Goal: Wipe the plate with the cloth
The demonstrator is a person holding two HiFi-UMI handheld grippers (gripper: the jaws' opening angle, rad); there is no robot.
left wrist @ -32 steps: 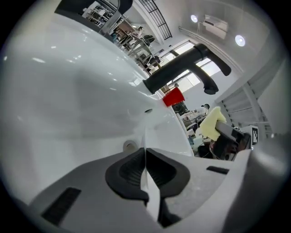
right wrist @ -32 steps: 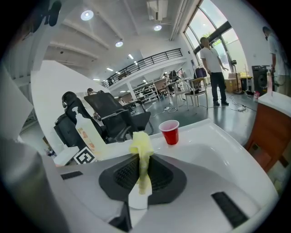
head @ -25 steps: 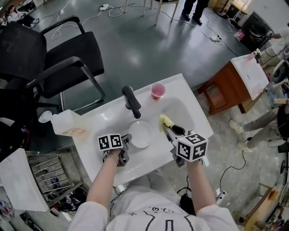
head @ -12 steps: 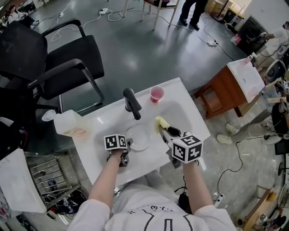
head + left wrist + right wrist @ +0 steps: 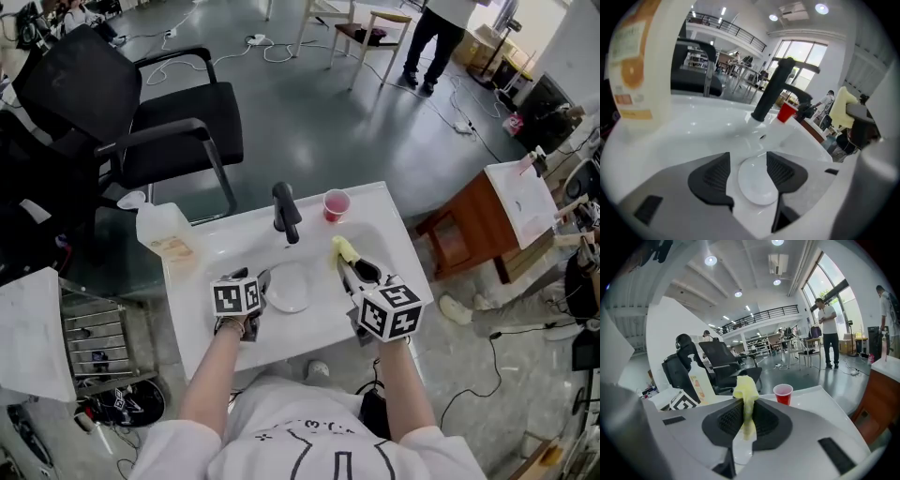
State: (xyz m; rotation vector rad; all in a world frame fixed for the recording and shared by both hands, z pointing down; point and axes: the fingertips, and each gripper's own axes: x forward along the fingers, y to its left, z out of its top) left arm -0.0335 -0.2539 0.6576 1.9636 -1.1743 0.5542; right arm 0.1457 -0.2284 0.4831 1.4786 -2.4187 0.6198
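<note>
Sink basin (image 5: 211, 253) is cradling the plate (image 5: 289, 287); our left gripper (image 5: 749, 172), jaws just opening, is framing it, pinching nothing. Our right gripper (image 5: 749, 420), at the plate's two o'clock, is clenching the cloth (image 5: 745, 387); we're wanting flat, light strokes

White sink (image 5: 302, 339): 1 plate (image 5: 288, 287) in basin, red cup (image 5: 336, 204) beside black faucet (image 5: 286, 213), soap bottle (image 5: 161, 231) on left rim.

You have no print you could read here: the label on the pump bottle (image 5: 633, 70) is blurred (lines of lettering show, but none legible).
</note>
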